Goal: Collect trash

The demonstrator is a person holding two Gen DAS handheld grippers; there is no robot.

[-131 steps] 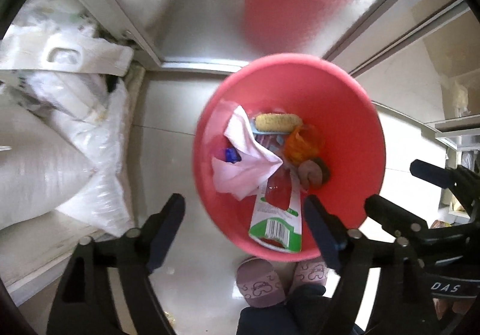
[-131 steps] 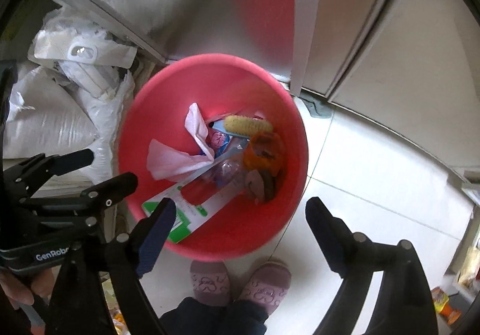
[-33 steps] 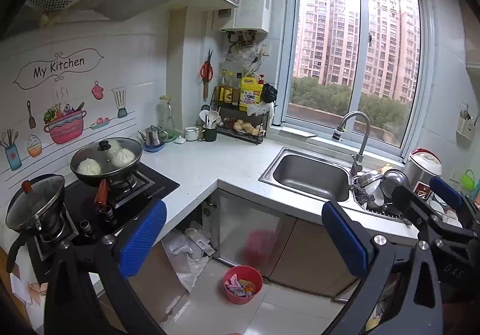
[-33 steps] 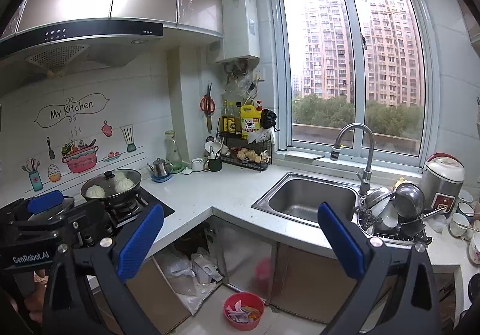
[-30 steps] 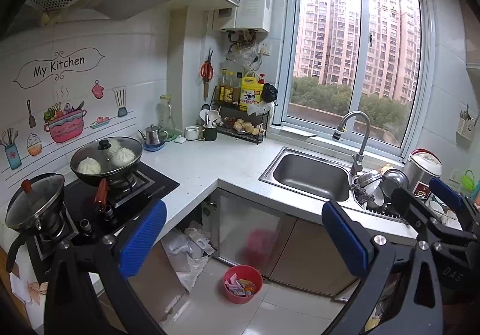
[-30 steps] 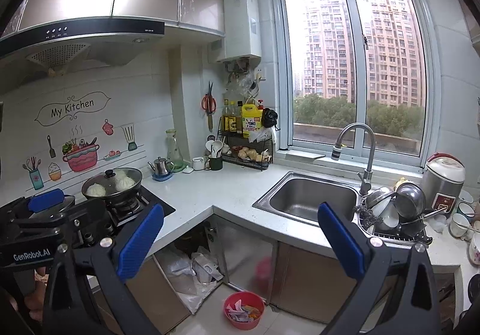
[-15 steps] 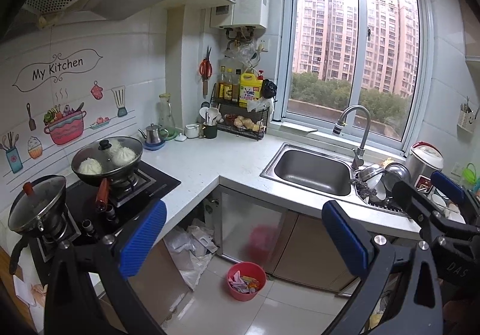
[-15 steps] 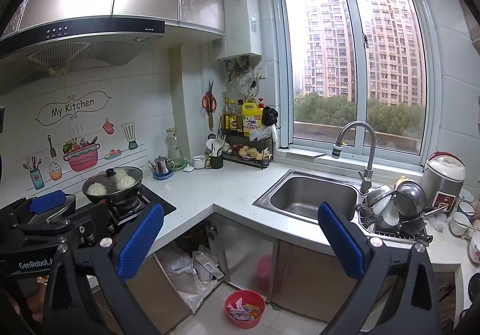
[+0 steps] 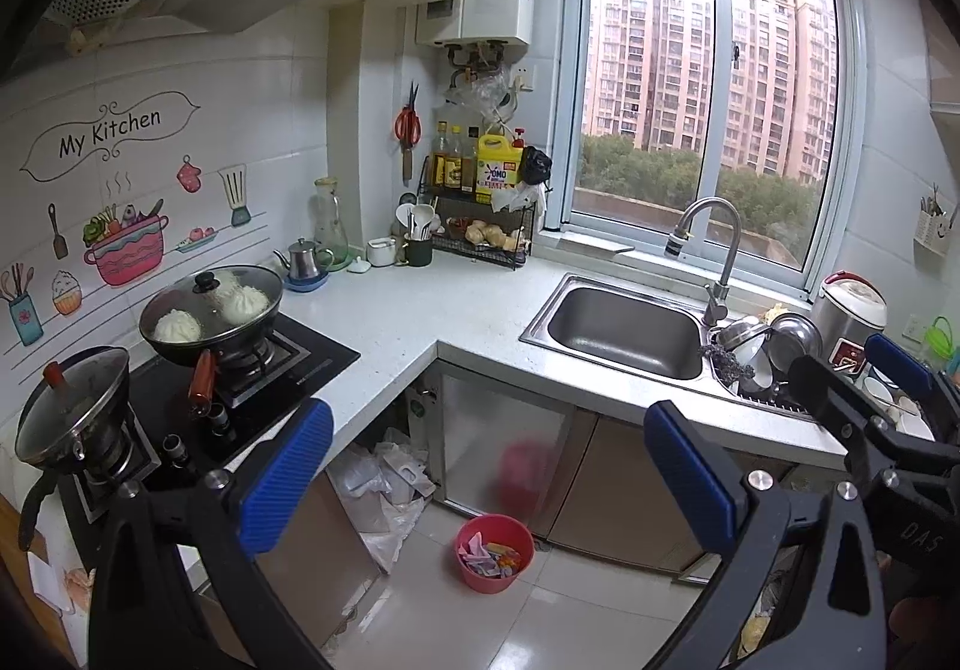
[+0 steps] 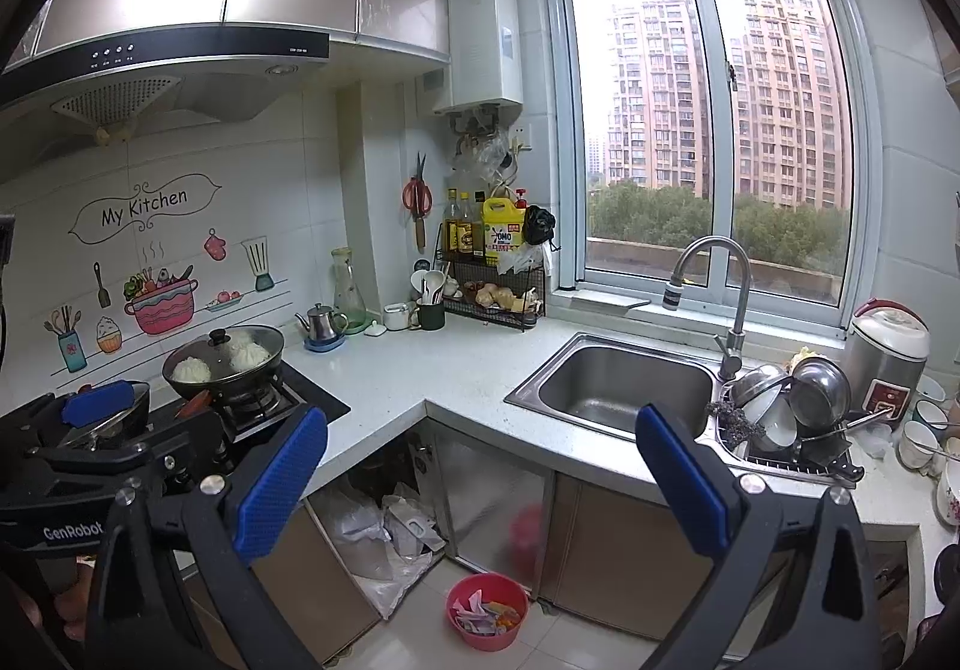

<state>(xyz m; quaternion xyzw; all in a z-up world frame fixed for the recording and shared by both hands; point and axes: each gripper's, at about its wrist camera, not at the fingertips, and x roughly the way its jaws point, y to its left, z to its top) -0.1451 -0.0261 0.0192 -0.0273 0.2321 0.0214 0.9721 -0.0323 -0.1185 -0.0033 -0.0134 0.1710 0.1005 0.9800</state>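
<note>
Left wrist view: left gripper held high and level, blue pads spread wide, nothing between them. Far to its left, a stove with a lidded pan; ahead and slightly left, bare white countertop; ahead and right, sink and a rack of washed dishes. Well below and ahead, between the two pads, red bin on the floor tiles with paper scraps and wrappers already inside.

Right wrist view: right gripper likewise spread and empty, with the bin below it.

Step in hand, by the look of it: scanning for anything left to pick up, or the close of the job. No loose trash obvious on the counter, though small scraps could be lost at this range. White plastic bags under the counter, left of the bin: unclear whether rubbish. Next move calls for picking a target, then lowering toward it with pads kept apart.
</note>
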